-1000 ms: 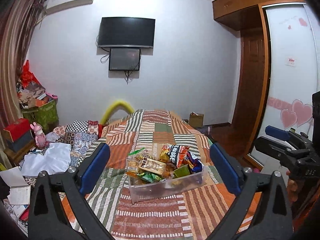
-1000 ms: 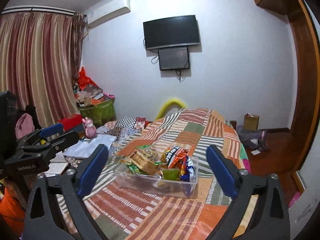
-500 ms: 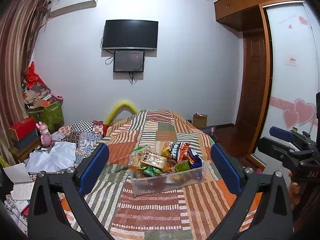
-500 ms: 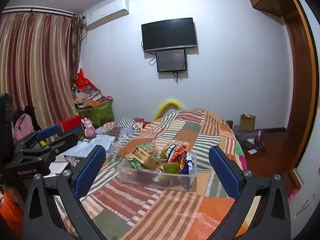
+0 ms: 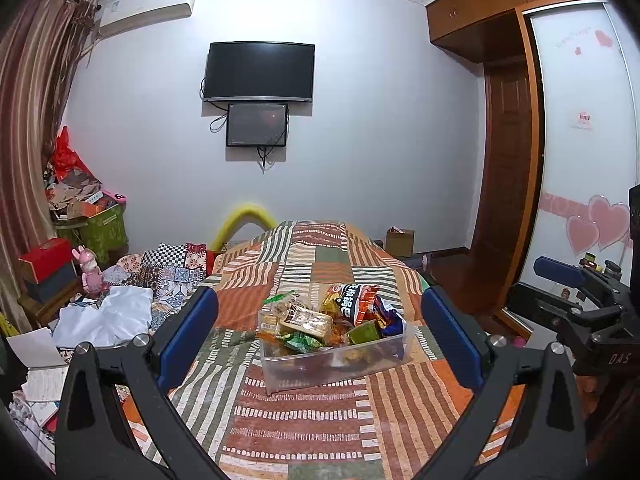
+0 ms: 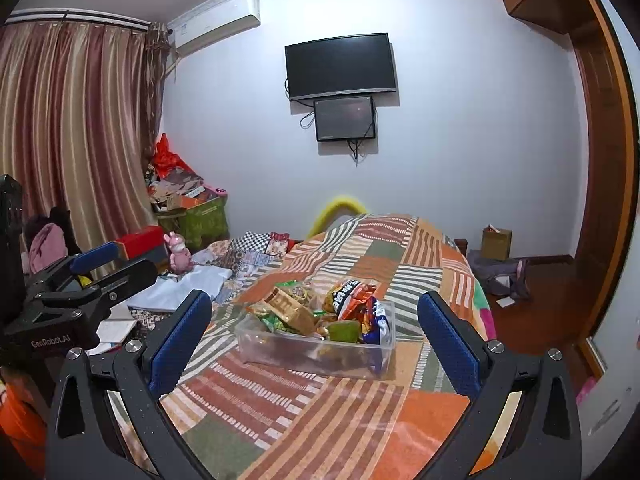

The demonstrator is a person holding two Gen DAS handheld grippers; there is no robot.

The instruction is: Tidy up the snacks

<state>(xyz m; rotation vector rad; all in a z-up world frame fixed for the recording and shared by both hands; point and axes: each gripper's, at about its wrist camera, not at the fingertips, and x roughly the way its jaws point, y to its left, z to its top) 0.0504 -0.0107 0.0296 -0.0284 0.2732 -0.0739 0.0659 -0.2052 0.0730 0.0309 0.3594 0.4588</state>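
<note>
Claws (image 5: 320, 336) agape before snack-heaped bin (image 5: 336, 368)

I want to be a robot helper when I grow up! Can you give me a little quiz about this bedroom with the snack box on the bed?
1. True or false: the clear plastic bin of snacks sits on the patchwork bedspread.
2. Which gripper holds a snack? A) left gripper B) right gripper C) neither
3. Fill in: the orange chip bag sticks up out of the ____.

Key
1. True.
2. C: both are wide open and short of the bin.
3. Bin.
</note>
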